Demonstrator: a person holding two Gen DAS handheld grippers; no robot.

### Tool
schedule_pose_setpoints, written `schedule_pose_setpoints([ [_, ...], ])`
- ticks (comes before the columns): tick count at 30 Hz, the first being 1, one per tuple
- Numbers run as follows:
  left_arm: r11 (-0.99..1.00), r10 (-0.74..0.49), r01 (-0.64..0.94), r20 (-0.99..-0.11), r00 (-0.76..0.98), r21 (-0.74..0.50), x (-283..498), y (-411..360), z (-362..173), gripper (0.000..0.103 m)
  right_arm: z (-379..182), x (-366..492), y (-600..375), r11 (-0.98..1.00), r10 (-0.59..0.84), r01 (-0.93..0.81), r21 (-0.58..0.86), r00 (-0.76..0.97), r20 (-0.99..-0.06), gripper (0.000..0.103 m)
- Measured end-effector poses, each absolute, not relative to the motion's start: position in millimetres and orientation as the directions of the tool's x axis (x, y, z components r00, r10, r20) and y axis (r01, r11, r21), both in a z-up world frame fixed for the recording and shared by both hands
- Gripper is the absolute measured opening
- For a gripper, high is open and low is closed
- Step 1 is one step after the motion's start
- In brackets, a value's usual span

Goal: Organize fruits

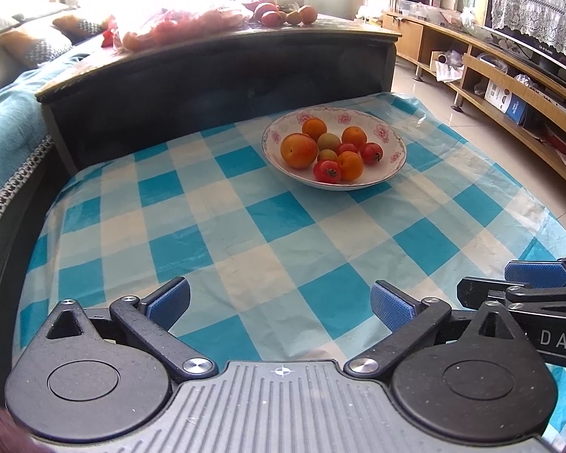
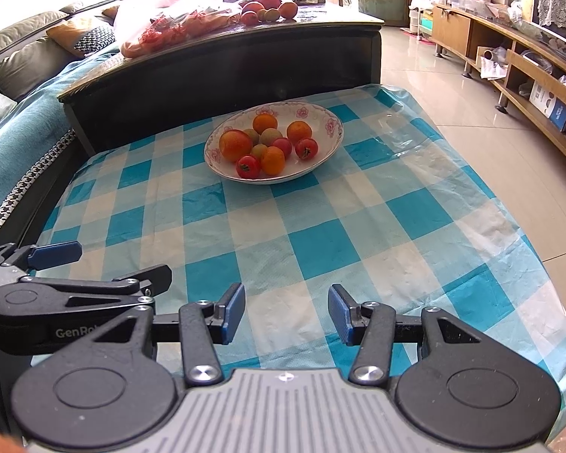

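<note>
A white flowered bowl [image 1: 392, 139] stands on the blue-and-white checked cloth [image 1: 245, 226], far from both grippers. It holds several fruits: oranges [image 1: 299, 150], red tomato-like fruits [image 1: 327, 171] and small greenish ones [image 1: 328, 141]. The bowl also shows in the right wrist view [image 2: 328, 124] with the same fruits [image 2: 235, 145]. My left gripper [image 1: 281, 300] is open and empty, low over the near cloth. My right gripper [image 2: 286, 311] is open and empty beside it; it shows at the right edge of the left wrist view [image 1: 536, 283].
A dark coffee table [image 1: 222, 75] stands behind the cloth, with a red mesh bag [image 1: 177, 26] and loose fruits [image 1: 283, 15] on top. A sofa with cushions [image 1: 22, 75] is at the left. A wooden TV shelf [image 1: 509, 87] runs along the right.
</note>
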State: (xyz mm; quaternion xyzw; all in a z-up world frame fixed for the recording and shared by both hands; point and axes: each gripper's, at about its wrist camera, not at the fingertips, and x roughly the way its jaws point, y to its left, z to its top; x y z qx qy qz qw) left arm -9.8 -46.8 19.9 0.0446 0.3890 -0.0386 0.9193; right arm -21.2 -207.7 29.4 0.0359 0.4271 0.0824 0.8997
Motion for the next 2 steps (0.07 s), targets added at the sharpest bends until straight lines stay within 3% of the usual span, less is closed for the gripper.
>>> schedule_pose_setpoints([
  [2, 0.992, -0.030, 0.109, -0.709, 0.705, 0.067, -10.7, -47.9, 20.8, 0.103, 29.2, -21.1, -207.7, 0.984, 0.178, -0.118, 0.134, 0.621, -0.763, 0.051],
])
